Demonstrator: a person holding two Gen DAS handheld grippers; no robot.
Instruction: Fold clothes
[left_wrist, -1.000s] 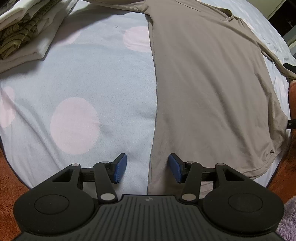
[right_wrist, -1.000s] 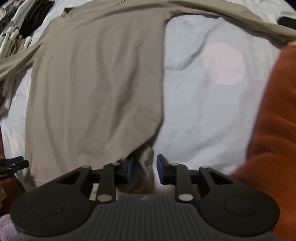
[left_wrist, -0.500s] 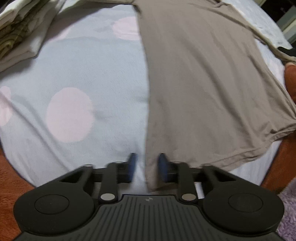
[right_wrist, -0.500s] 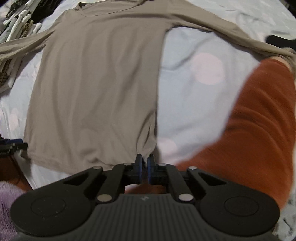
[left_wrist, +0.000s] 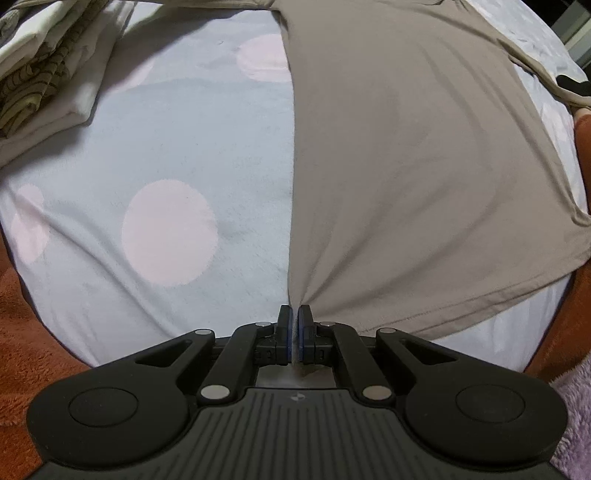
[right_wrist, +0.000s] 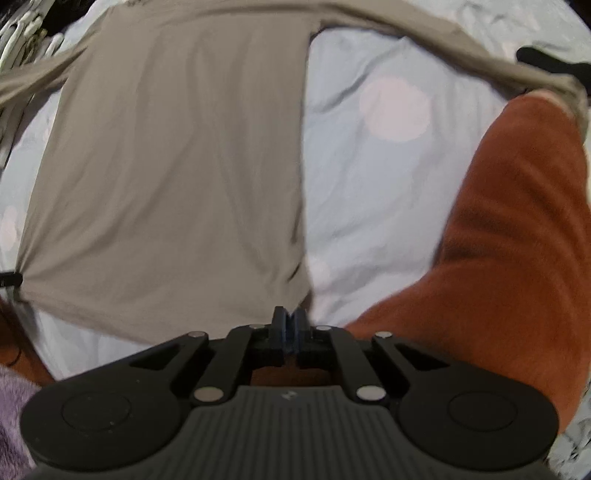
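Observation:
A taupe long-sleeved shirt (left_wrist: 406, 166) lies spread on a pale blue bedsheet (left_wrist: 166, 155) with pink dots. My left gripper (left_wrist: 294, 317) is shut on the shirt's near left hem corner, and the fabric pulls into creases toward it. My right gripper (right_wrist: 290, 319) is shut on the near right hem corner of the shirt (right_wrist: 177, 177). The hem stretches between the two corners. One sleeve (right_wrist: 461, 55) trails off to the far right.
A stack of folded clothes (left_wrist: 48, 70) sits at the far left of the bed. An orange fleece blanket (right_wrist: 517, 240) covers the right side and the near edge (left_wrist: 22, 332). A purple fuzzy fabric (left_wrist: 572, 406) lies at the near right.
My left gripper closed from wide open onto the left hem corner. My right gripper closed onto the right hem corner, and the hem has been drawn taut toward me.

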